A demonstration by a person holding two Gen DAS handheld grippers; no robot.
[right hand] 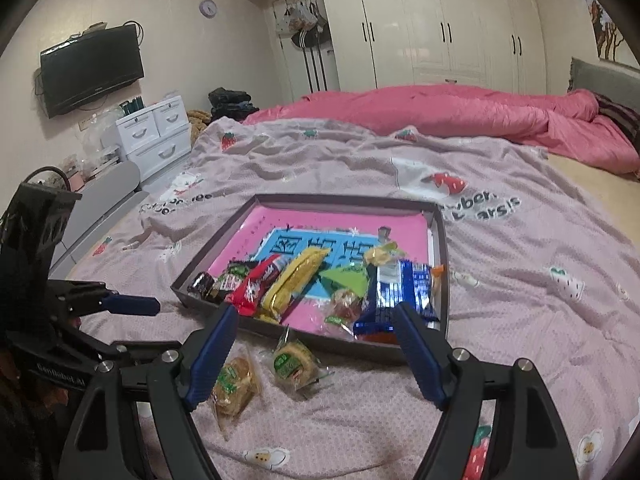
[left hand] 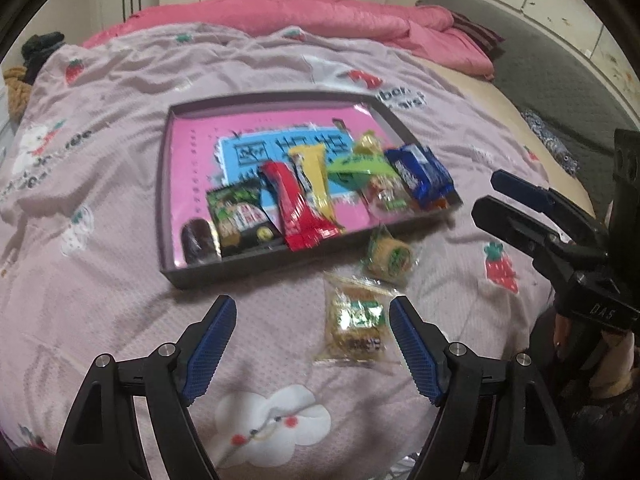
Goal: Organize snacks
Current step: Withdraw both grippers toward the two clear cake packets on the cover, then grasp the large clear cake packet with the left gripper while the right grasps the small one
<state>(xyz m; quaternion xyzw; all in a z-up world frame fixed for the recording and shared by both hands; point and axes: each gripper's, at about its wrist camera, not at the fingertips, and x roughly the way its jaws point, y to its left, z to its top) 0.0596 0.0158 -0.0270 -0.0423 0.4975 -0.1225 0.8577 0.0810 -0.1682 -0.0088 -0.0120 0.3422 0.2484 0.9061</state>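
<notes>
Shallow rectangular tray [left hand: 168,184], glossy snack wrappers [left hand: 304,204], on wrinkled bed cover [left hand: 120,128].
Two crinkly clear-wrapped round pastries [left hand: 354,320] outside; left gripper [left hand: 312,344] and right gripper [right hand: 316,356] fingers wide, empty.

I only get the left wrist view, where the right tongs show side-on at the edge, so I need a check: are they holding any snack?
Observer: No. The right tongs are open and empty, pointing at the near rim of the dark shallow cardboard tray.
Operator: Which loose snack lies closest to them?
Observer: The clear-wrapped round biscuit packet on the lilac strawberry-print blanket lies right beside the finger at the left of that view. The second biscuit packet lies further in between the two fingers, just short of the tray.
</notes>
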